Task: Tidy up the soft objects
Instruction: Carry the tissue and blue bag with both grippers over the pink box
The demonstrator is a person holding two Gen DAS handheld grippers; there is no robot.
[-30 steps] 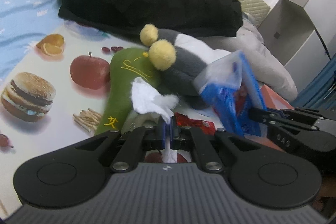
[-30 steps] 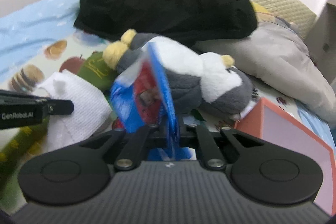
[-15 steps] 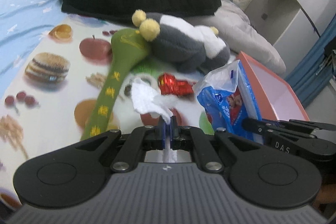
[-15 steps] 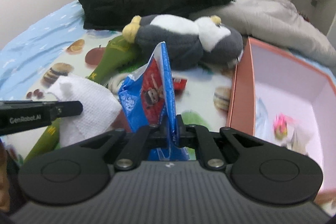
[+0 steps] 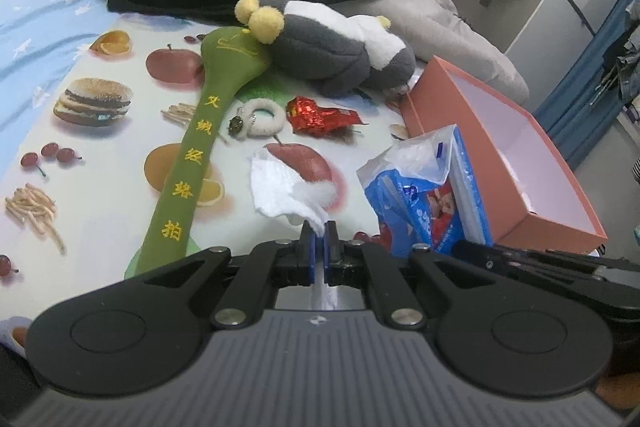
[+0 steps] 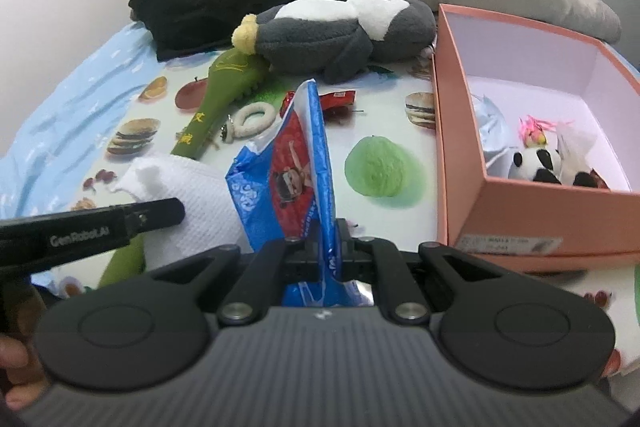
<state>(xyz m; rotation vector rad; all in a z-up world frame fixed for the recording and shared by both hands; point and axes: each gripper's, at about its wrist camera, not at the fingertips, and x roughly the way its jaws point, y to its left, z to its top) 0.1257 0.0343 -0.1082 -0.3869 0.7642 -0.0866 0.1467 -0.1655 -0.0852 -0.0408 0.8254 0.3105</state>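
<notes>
Penguin plush [image 6: 340, 31] is lying on the food-print mat [image 5: 100, 147], just beside the pink box [image 6: 516, 211]; tissue pack [image 6: 296, 179] is hanging clamped in the right gripper [image 6: 326, 247]; white tissue [image 5: 288, 191] is hanging pinched in the left gripper [image 5: 319, 247], both off the mat

— Any writing you can make out?

— The black arm of the left gripper [image 6: 160, 217] carries "GenRobot.AI" in white letters.

— And the green padded bat [image 5: 208, 131]?

— Yellow embroidered Chinese characters run down its handle; the lowest one looks like 拍, the others I cannot read for sure.

— The blue packet [image 6: 296, 179]?

— White print along its edge and a cartoon picture on red, but the print is too blurred to read.

— The pink box [image 6: 520, 211]?

— A white sticker on its front wall, its print too small to read.
</notes>
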